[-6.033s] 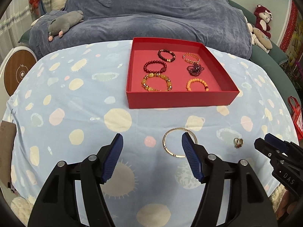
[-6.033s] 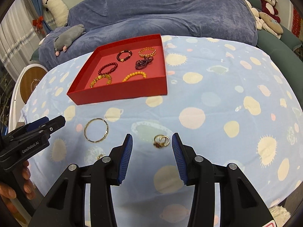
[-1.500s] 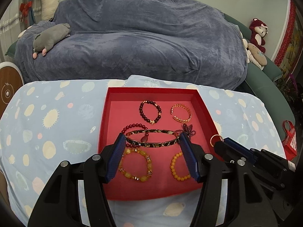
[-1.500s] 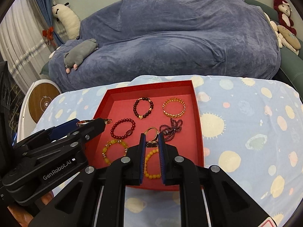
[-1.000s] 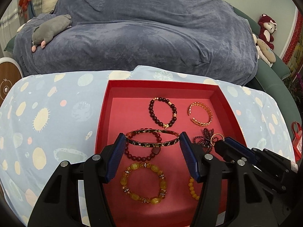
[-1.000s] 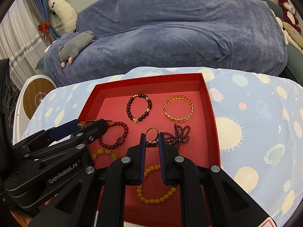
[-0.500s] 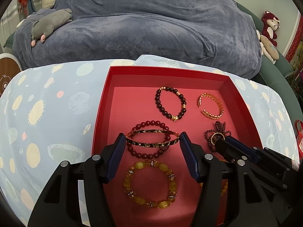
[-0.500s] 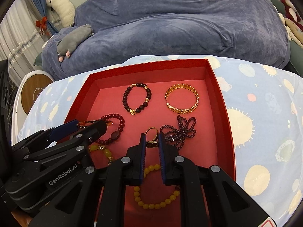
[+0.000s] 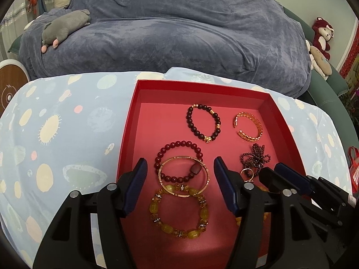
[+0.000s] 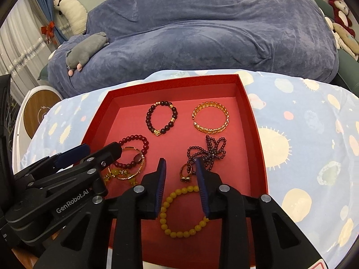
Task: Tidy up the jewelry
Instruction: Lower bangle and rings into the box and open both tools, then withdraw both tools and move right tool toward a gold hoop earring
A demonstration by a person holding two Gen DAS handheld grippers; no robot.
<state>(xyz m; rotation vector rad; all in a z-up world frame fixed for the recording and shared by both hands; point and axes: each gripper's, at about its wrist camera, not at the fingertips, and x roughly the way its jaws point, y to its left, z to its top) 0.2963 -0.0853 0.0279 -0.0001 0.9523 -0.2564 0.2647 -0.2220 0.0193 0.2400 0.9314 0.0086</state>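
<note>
A red tray point(image 9: 129, 121) point(image 10: 253, 121) holds several bracelets. My left gripper point(image 9: 180, 173) is open over its near left part. The thin gold bangle point(image 9: 183, 176) lies free between the fingers, on the dark red bead bracelet point(image 9: 178, 144) and the yellow bead bracelet point(image 9: 179, 213). My right gripper point(image 10: 180, 170) is open. The gold rings point(image 10: 185, 172) lie on the tray floor between its fingers, beside the purple bead cluster point(image 10: 207, 149). The rings also show in the left wrist view point(image 9: 246, 174). An orange bead bracelet point(image 10: 181, 213) lies below the right gripper.
A dark bead bracelet point(image 9: 203, 122) and a gold cuff point(image 9: 248, 126) lie at the tray's far end. The tray sits on a blue spotted cloth point(image 9: 56, 134). Behind is a blue-covered sofa point(image 9: 179, 33) with a grey plush toy point(image 9: 65, 28).
Both grippers have opened. The bangle dropped from the left gripper onto the bracelets, and the rings dropped from the right gripper onto the tray floor.
</note>
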